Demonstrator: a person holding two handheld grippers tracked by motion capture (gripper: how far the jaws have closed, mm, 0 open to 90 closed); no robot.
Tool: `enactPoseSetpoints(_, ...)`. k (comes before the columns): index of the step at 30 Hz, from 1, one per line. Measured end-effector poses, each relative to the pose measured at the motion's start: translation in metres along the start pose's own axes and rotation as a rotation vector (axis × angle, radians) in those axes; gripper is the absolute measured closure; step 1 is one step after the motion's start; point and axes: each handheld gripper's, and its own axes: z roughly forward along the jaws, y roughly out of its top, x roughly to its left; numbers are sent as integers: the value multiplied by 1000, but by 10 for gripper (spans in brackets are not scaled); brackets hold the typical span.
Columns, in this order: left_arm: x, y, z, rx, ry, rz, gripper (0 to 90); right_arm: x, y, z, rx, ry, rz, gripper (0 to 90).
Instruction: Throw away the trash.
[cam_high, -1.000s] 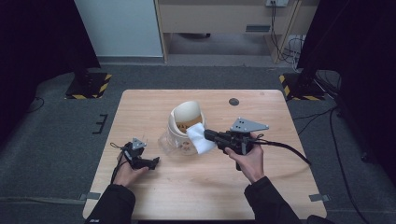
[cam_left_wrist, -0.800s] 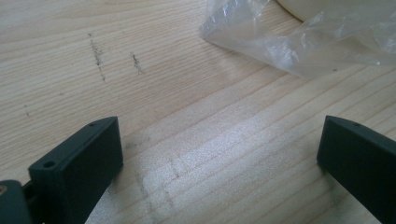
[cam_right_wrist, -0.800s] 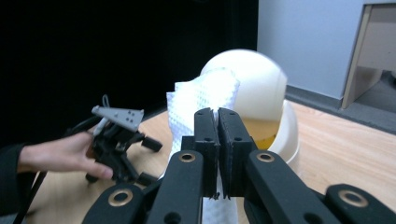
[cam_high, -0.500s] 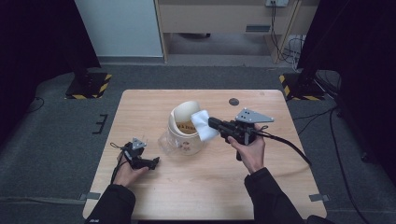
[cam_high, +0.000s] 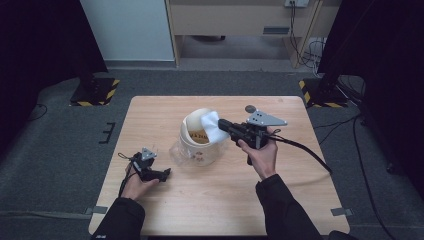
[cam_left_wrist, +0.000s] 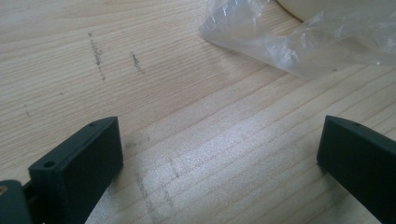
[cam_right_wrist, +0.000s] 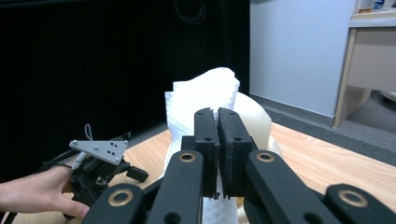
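the right gripper (cam_high: 223, 124) was clamped on a white cloth (cam_high: 212, 124), holding it over the rim of the cream bucket (cam_high: 199, 150) near the table (cam_high: 300, 200) centre. the cloth stood upright ahead of its jaws, with the bucket just below and beyond. the left gripper (cam_high: 165, 173) rested on the table, jaws wide and empty, aimed at clear plastic (cam_left_wrist: 299, 42) beside the bucket. the right hand was nearer the bucket's mouth.
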Motion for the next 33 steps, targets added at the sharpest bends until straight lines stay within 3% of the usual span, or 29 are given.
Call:
enactPoseSetpoints(10, 0, 0, 0, 0, 0, 0, 0, 2, -10, 19, 38, 9, -5, 870)
enactPoseSetpoints(33, 0, 0, 0, 0, 0, 0, 0, -2, -42, 51, 165, -58, -14, 872)
